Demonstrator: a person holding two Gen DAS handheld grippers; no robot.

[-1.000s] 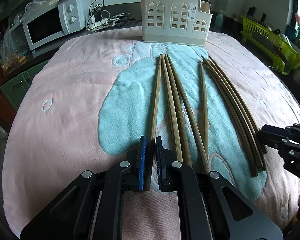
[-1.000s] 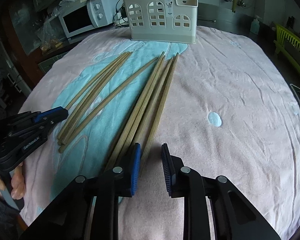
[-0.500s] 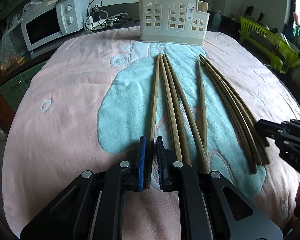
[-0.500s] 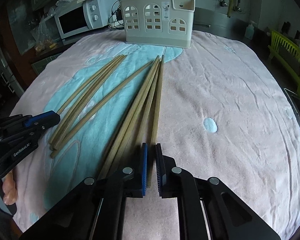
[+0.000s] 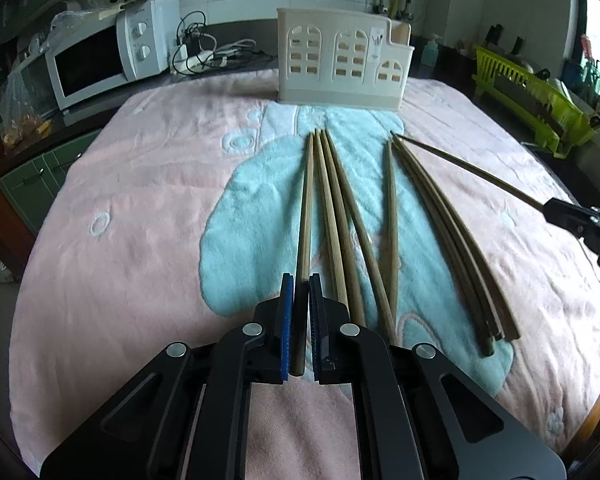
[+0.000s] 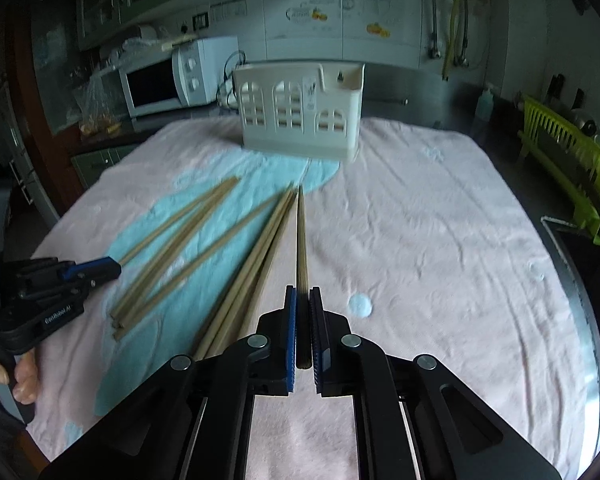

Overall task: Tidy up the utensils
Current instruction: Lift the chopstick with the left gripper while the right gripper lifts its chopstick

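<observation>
Right wrist: bare towel (image 6: 440, 248) rightward.

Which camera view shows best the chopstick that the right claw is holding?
The left wrist view: the chopstick shows side-on, lifted above the cloth. In the right wrist view it is foreshortened, between the right claw pads.

On the pink towel (image 6: 440, 240), the right half lies bare from the near edge to the far edge. The white utensil caddy (image 6: 300, 112) blocks the far centre. Loose chopsticks (image 5: 340, 220) cover the turquoise middle. A microwave (image 5: 100, 60) closes the far left; a green dish rack (image 6: 572, 168) bounds the right side.
</observation>
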